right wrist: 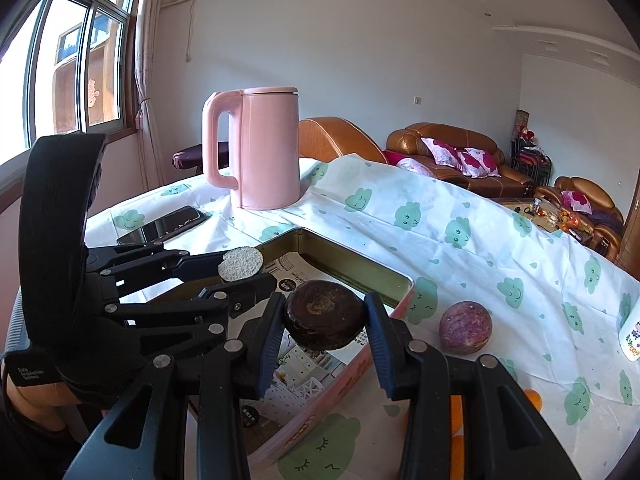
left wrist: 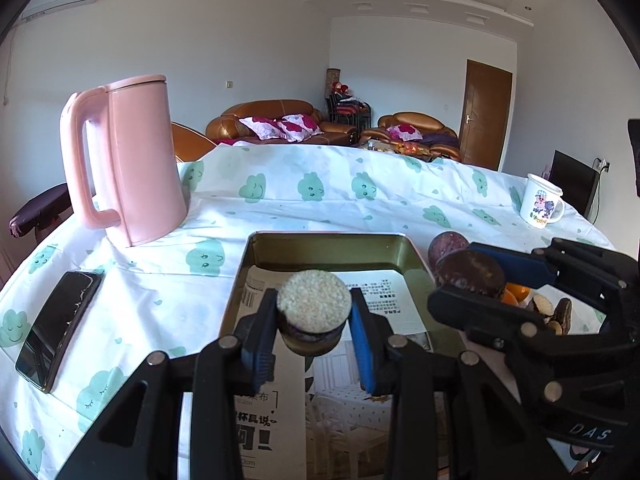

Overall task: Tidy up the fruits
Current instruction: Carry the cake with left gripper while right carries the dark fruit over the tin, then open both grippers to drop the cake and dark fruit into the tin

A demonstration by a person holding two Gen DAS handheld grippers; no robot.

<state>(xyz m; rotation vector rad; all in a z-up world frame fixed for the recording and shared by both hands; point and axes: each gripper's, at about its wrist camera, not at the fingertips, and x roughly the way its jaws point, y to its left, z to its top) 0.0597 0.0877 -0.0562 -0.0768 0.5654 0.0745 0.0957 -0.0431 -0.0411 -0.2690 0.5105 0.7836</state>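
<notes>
My left gripper (left wrist: 314, 314) is shut on a round fruit piece with a pale grainy top (left wrist: 314, 298), held over the newspaper-lined metal tin (left wrist: 328, 240). Beside it on the right, my right gripper (left wrist: 460, 276) is shut on a dark brown round fruit (left wrist: 472, 272). In the right wrist view the brown fruit (right wrist: 326, 316) sits between the blue pads of the right gripper (right wrist: 325, 304), above the tin's (right wrist: 360, 268) near corner. The left gripper (right wrist: 244, 272) holds the pale piece (right wrist: 240, 264) to its left. A purple fruit (right wrist: 465, 328) lies on the cloth right of the tin.
A pink kettle (left wrist: 132, 160) stands at the back left and a phone (left wrist: 60, 328) lies left of the tin. A printed mug (left wrist: 540, 200) is far right. Oranges and other fruit pieces (left wrist: 520, 294) lie behind the right gripper. Sofas stand beyond the table.
</notes>
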